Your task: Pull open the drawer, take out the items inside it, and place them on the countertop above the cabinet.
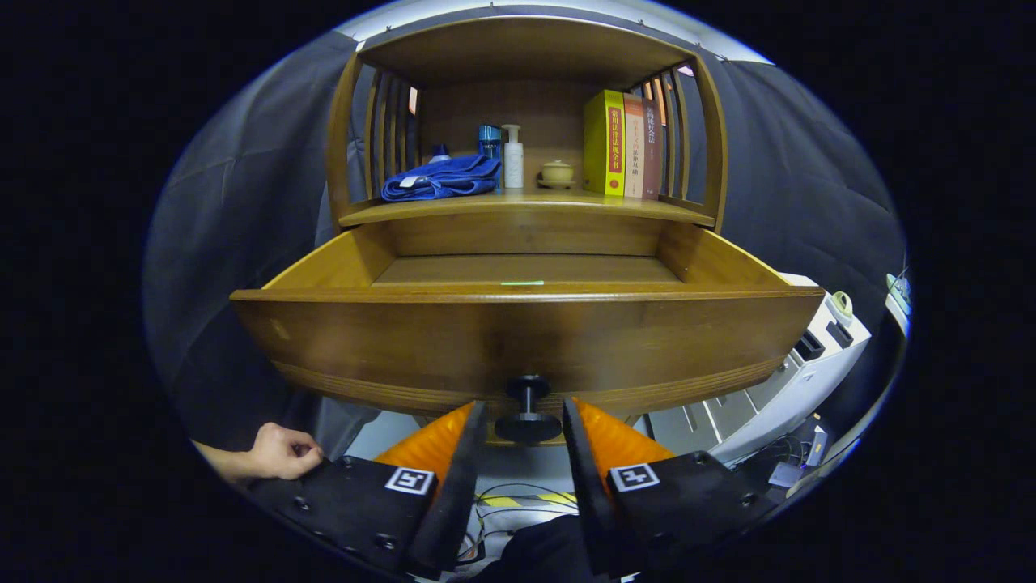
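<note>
Claw (524,417) open, fingers flanking (not touching) the pulled-out drawer's (526,340) knob (527,409).

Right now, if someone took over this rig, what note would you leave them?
Gripper: open, fingers either side of the drawer knob, not pressing it.
Drawer: pulled out. The visible part of its floor is bare apart from a small green mark; the near part is hidden behind the front panel.
Countertop: holds a blue cloth, bottles, a small pot and books.
Left: check the drawer for items and lift any onto the countertop.
</note>
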The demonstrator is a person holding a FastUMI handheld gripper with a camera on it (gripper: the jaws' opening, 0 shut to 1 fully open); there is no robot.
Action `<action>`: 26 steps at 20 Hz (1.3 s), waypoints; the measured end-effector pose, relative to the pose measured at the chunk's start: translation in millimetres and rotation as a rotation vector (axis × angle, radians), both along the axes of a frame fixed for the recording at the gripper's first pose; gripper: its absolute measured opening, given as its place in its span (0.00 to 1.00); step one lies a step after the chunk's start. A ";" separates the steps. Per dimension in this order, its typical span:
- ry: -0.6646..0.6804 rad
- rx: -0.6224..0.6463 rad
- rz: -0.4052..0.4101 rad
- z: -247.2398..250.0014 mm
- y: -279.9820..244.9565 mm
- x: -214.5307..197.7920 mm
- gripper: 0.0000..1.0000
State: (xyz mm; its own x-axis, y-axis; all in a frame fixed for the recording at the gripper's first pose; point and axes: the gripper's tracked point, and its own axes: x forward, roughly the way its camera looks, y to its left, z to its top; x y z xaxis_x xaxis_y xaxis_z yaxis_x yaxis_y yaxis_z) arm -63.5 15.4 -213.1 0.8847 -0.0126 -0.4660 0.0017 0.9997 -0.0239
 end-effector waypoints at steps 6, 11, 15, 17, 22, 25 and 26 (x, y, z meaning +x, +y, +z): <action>-0.036 0.021 -0.006 26.0 1.5 -4.1 1.00; -0.073 -0.002 0.015 66.8 3.7 -2.8 0.99; -0.080 -0.025 0.044 97.7 -0.9 15.8 0.99; -0.078 -0.013 0.042 111.7 -5.7 32.0 0.99; 0.011 0.019 0.051 116.0 -10.1 77.2 0.99; 0.089 0.017 0.053 105.7 -13.5 103.2 0.99; 0.120 0.015 0.046 101.6 -14.7 111.4 0.99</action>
State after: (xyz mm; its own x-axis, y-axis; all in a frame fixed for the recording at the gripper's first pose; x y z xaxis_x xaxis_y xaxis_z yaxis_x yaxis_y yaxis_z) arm 48.0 0.7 -111.6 0.8222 0.0348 -0.5681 -0.0463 0.9989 -0.0059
